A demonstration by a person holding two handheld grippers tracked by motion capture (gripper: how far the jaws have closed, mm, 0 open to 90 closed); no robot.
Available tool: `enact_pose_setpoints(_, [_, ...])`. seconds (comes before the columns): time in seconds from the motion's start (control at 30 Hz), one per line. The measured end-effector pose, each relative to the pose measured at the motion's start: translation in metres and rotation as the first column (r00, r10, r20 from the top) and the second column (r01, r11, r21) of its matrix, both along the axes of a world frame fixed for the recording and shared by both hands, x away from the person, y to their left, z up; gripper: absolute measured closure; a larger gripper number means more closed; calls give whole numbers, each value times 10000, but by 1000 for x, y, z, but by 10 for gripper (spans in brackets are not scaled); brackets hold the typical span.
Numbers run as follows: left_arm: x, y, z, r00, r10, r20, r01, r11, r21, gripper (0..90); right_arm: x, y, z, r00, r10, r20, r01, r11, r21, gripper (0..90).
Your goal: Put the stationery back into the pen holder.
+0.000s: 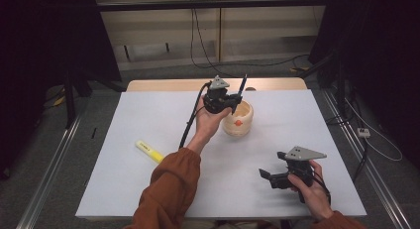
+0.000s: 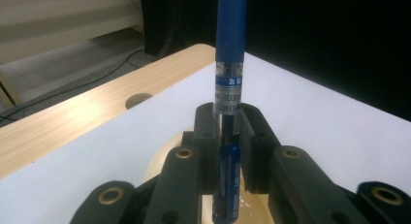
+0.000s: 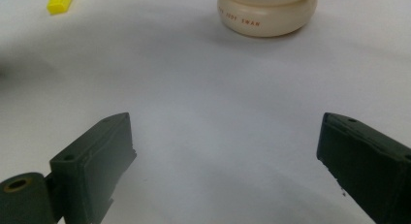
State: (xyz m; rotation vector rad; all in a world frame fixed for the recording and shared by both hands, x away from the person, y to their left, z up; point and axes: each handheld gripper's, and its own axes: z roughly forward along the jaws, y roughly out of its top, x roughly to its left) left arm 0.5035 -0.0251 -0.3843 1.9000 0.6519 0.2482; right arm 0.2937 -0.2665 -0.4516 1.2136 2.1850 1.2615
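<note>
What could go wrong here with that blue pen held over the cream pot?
The left gripper clamps the blue pen low on its barrel, so most of its length stands above the jaws; it could tilt or slip as it goes down. The cream pot stands free on the white table, and a pen catching its rim might tip or push it. The right gripper hangs open, apart from the pot, so nothing steadies it.
</note>
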Motion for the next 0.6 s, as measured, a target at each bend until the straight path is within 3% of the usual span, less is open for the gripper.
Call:
enact_pose_setpoints(0.27, [-2,1,-3,9996,57,-279,-56,10000,23,771,0,1,0,10000,11,0,-11,10000,-33,61])
enact_pose_setpoints(0.37, [-3,1,-1,9988,338,-359,-333,9993,156,626,0,1,0,10000,28,9,-28,10000,-21,61])
enact_pose_setpoints(0.6, [-6,7,5,9988,453,-176,-450,9988,170,451,0,1,0,10000,29,16,-29,10000,-11,61])
